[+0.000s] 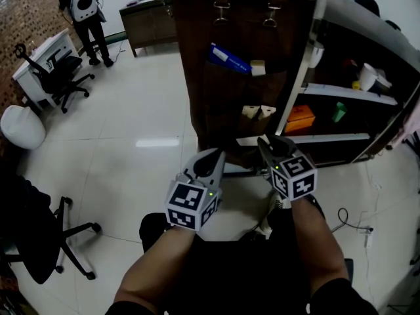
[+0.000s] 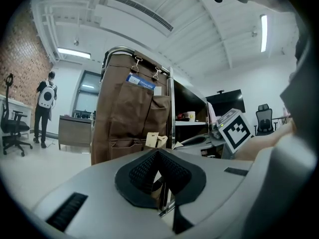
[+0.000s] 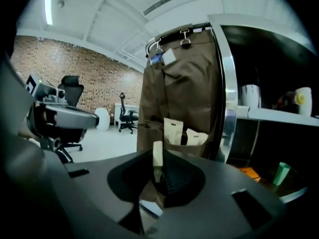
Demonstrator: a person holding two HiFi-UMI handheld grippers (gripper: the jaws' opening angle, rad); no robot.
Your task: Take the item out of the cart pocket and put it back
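The cart [image 1: 300, 77] carries a brown pocket panel [image 1: 223, 97] on its end. The panel's upper pocket holds a blue packet [image 1: 230, 59] and a pale card [image 1: 258, 67]; its lower pocket holds two pale packets [image 1: 250, 111]. Shelves right of the panel carry an orange box [image 1: 300, 118] and a green cup [image 1: 338, 112].

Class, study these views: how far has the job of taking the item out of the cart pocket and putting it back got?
Done, apparently: a pale packet is out, pinched in the right claw, clear of the cart's lower pocket. In hand: that packet, held before the cart. Remaining: slipping it back beside the two packets there. The left claw is shut, empty.
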